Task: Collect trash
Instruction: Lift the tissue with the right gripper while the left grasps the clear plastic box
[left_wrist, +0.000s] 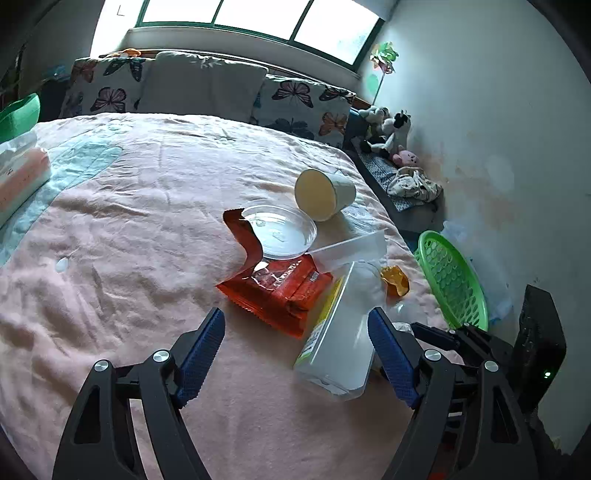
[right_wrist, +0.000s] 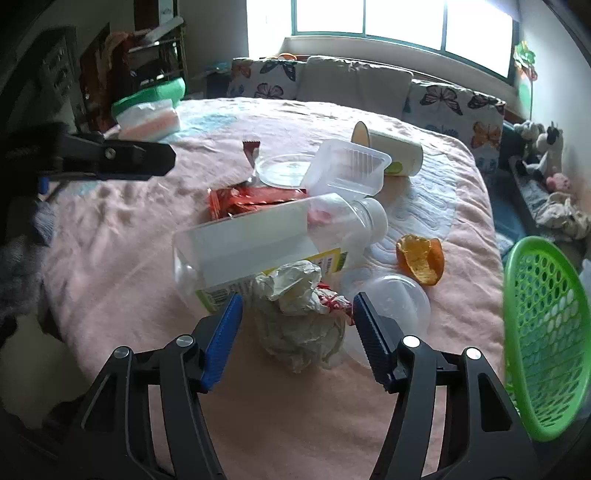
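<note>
Right claw (right_wrist: 297, 325) wide apart, holding nothing; crumpled paper wad (right_wrist: 299, 317) sits between its blue fingers (right_wrist: 221, 339), touching neither as far as I can tell. Just ahead of it: clear plastic bottle (right_wrist: 266, 240) on its side, white cap pointing right. Clear round lid (right_wrist: 391, 306) just right of the right finger, orange peel (right_wrist: 421, 258) ahead-right. Beyond the bottle: red wrapper (right_wrist: 251, 201), clear tray (right_wrist: 347, 170), paper cup (right_wrist: 391, 151) tipped over. Green basket (right_wrist: 543, 339) far right, off the bed (right_wrist: 110, 229) edge.

Left claw (left_wrist: 295, 339) also wide, nothing in it, over the pink cover; the bottle's base (left_wrist: 332, 354) lies ahead between its fingers, nearer the right one. Red wrapper (left_wrist: 277, 291) ahead, clear plate (left_wrist: 284, 232) on its far end, cup (left_wrist: 325, 194) beyond.
</note>
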